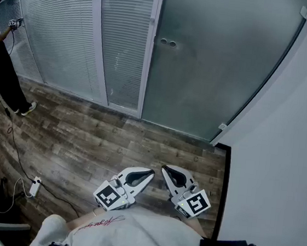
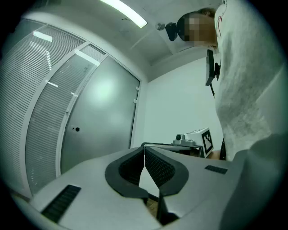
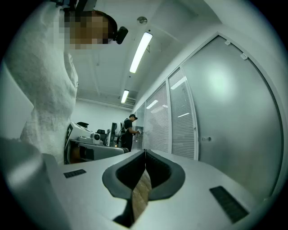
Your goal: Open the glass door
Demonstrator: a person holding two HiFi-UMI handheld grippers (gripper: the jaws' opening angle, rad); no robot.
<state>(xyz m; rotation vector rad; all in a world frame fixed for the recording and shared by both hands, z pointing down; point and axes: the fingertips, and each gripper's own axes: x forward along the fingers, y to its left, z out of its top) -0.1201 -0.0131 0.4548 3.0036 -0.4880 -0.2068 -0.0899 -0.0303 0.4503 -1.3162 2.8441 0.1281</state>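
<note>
The left claw [image 1: 146, 174] is shut tight with nothing in it. The right claw [image 1: 167, 172] is shut tight too, and it is empty as well. Both are held low, close to the person's tummy, with their tips side by side.

The glass door [image 1: 221, 61] is up ahead, across the wooden floor [image 1: 113, 137], well apart from both claws. It is big, grey and cloudy, so you cannot see through it. I think it is heavy and stiff, and the glass looks smooth and slippery. It could crack if banged, so a slow push or pull is best. No long handle shows. There are only two small round bits [image 1: 167, 42] near its left edge. Little clips [image 1: 304, 11] sit on its right edge, so it likely swings from that side. The left edge by the round bits looks like the best place to take hold.

Left of the door are windows with blinds [image 1: 60, 26]. Another person [image 1: 0, 63] stands far off to the left, out of the way. A cable [image 1: 13, 142] and a plug box [image 1: 34, 187] lie on the floor on that side too. A white wall [image 1: 281, 162] is close on the right. Nothing lies between the claws and the door.
</note>
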